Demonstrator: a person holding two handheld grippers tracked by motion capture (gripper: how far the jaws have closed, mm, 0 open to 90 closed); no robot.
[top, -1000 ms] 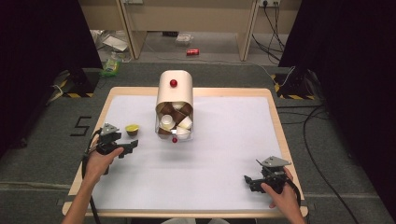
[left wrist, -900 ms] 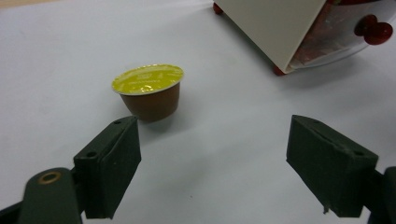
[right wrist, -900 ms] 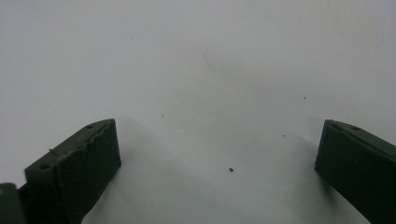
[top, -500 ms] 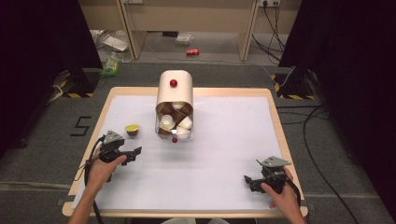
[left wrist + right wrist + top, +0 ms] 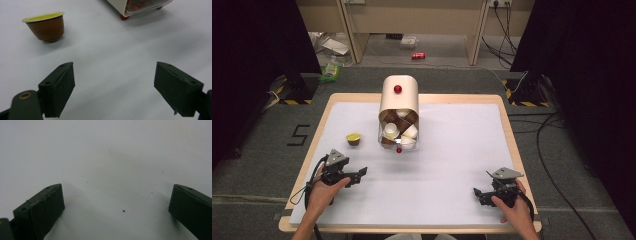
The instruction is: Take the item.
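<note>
Where it stands upright, the brown capsule (image 5: 46, 27) is yellow-lidded.

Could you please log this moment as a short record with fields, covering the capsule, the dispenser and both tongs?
surface: table with a white top
capsule: brown, yellow lid, upright, alone on the table, left of the dispenser
dispenser: cream box with red knob, clear front full of capsules
left tongs: open, nothing between the jaws, apart from the capsule, nearer the person
right tongs: open, empty, near the front right of the table
</note>
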